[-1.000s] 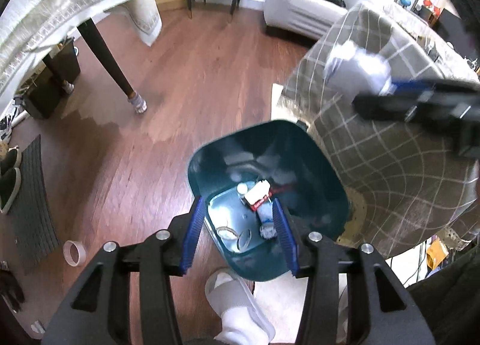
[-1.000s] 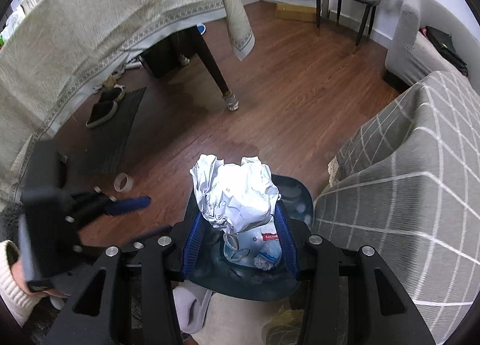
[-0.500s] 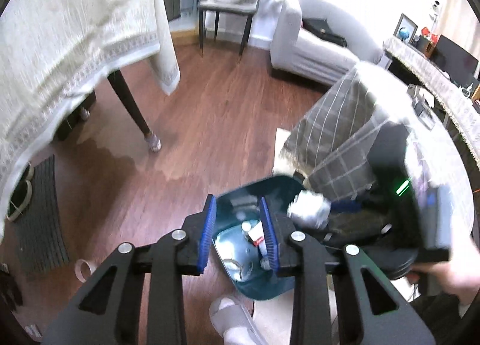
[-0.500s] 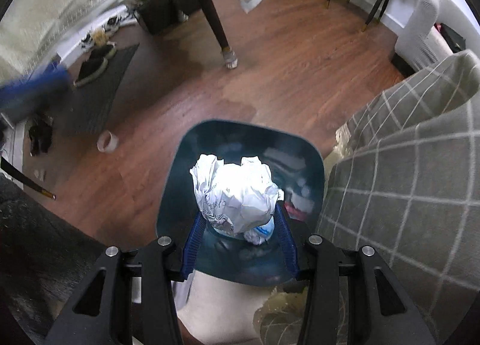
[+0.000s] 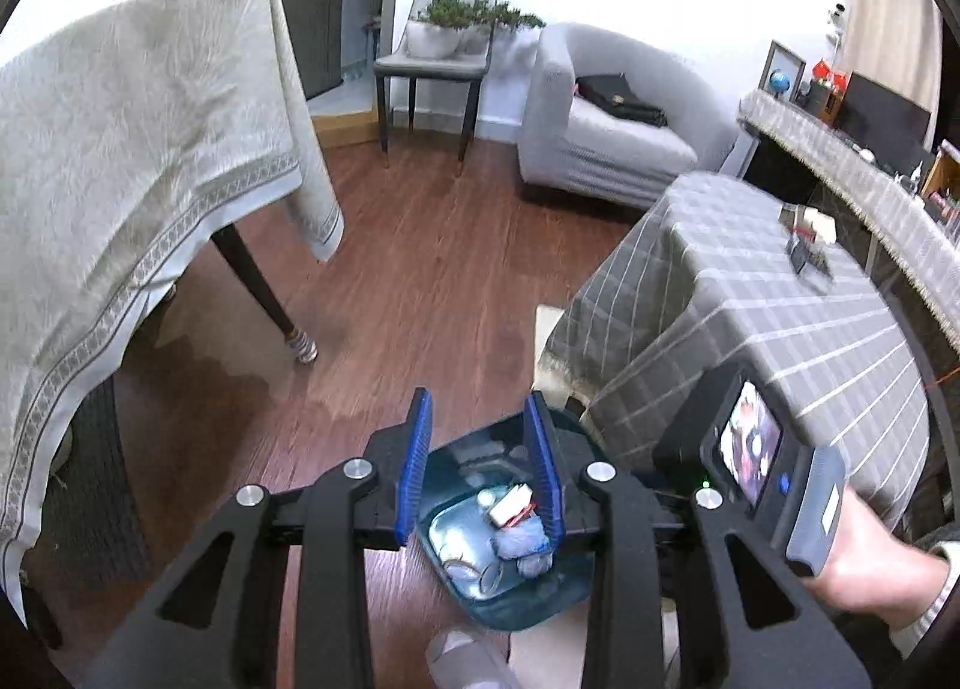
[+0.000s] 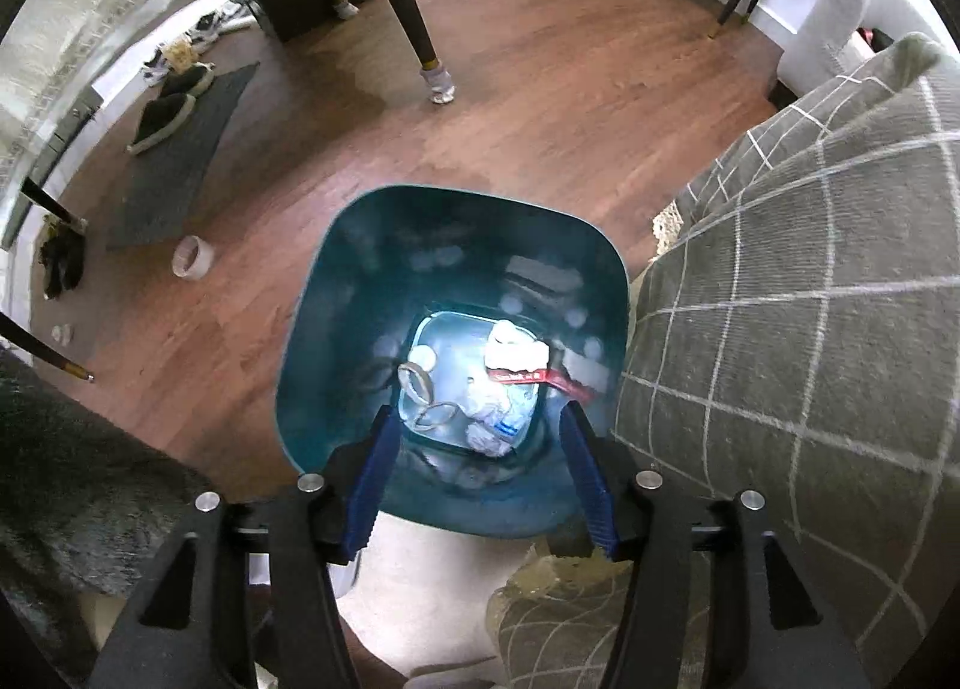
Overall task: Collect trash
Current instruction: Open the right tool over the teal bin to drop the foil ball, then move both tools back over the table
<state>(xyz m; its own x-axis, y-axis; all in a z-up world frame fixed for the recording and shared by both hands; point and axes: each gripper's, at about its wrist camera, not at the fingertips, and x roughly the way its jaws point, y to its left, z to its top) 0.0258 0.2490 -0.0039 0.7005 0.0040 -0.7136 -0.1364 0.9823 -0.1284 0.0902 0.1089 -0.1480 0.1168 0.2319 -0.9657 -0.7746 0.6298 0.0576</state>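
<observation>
Drop step, tail end. My right gripper [image 6: 483,470] hangs almost straight down over the teal waste bin [image 6: 312,293], jaws just opened and nothing between the pads: only the bin's inside shows through the gap. The crumpled white paper [image 6: 489,419] lies at the bottom of the bin, so this piece counts as delivered.

My left gripper [image 5: 483,464] is higher and angled toward the same bin, seen here as a teal rim [image 5: 510,608] below the pads. Jaws stand part-way apart, empty; they narrowed and then eased out a little just now.

Bin contents, as far as the glare allows:
- crumpled white paper, near the middle
- a red-and-white wrapper or small carton [image 6: 519,362], against the right side
- two loose clear rings [image 6: 429,398], left of the paper
- a small white cap-like disc [image 6: 422,355]
Sorting the layers beneath is not possible.

Still out on the wooden floor [image 6: 540,107]: a roll of clear tape [image 6: 192,258], well left of the bin beside the dark mat [image 6: 180,161]. Whether it is trash I cannot say, but it looks the likeliest candidate.

Next move, in my judgement: lift the right gripper clear of the rim with jaws open, then swing toward the next piece and come down over it squarely.
</observation>
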